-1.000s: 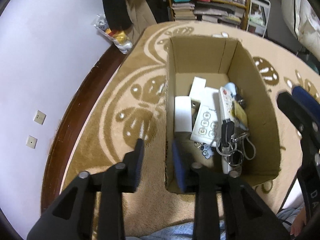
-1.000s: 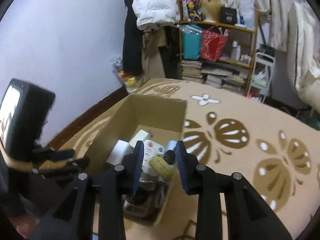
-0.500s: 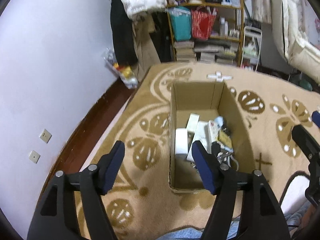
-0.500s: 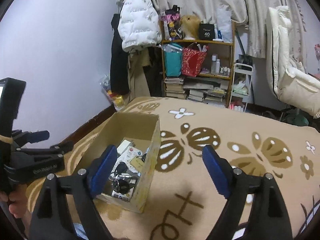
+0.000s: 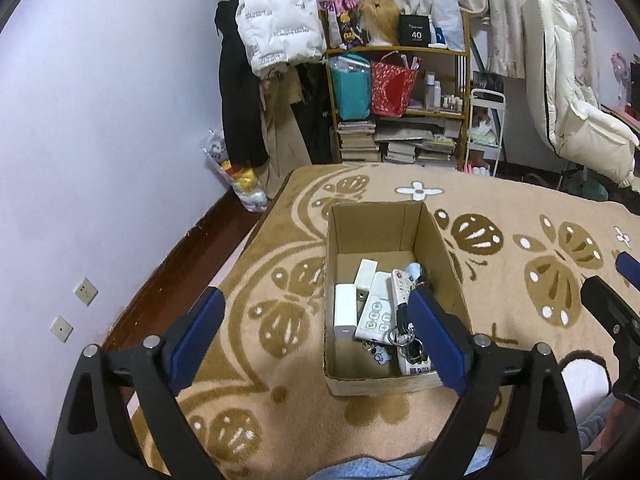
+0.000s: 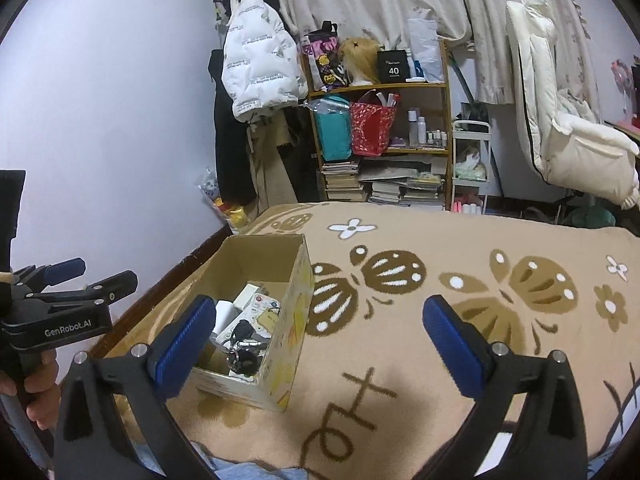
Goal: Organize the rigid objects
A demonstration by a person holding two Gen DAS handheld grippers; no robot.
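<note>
A cardboard box (image 5: pixel 376 228) stands on the beige patterned rug (image 5: pixel 280 380). It holds white remotes (image 5: pixel 376 308), a small white box (image 5: pixel 346 312) and a bunch of keys (image 5: pixel 404 332). My left gripper (image 5: pixel 314 300) hovers above and short of the box, its jaws opening wide with nothing between them. The right gripper (image 6: pixel 319 304) hangs over the rug to the right of the box (image 6: pixel 296 320), jaws also opening and empty. The keys (image 6: pixel 244 356) show inside. Each gripper appears in the other's view: the right gripper (image 5: pixel 616 292) and the left gripper (image 6: pixel 72 280).
A lilac wall and a strip of dark wooden floor (image 5: pixel 172 280) run along the left. At the back stand a shelf (image 5: pixel 400 92) with books and bags, hung coats (image 5: pixel 276 24) and a padded white chair (image 5: pixel 568 112). A person's hand (image 6: pixel 36 380) holds the left gripper.
Both grippers have drawn back and up from the box, which now looks smaller and farther. Both pairs of jaws went from nearly shut to wide apart.
</note>
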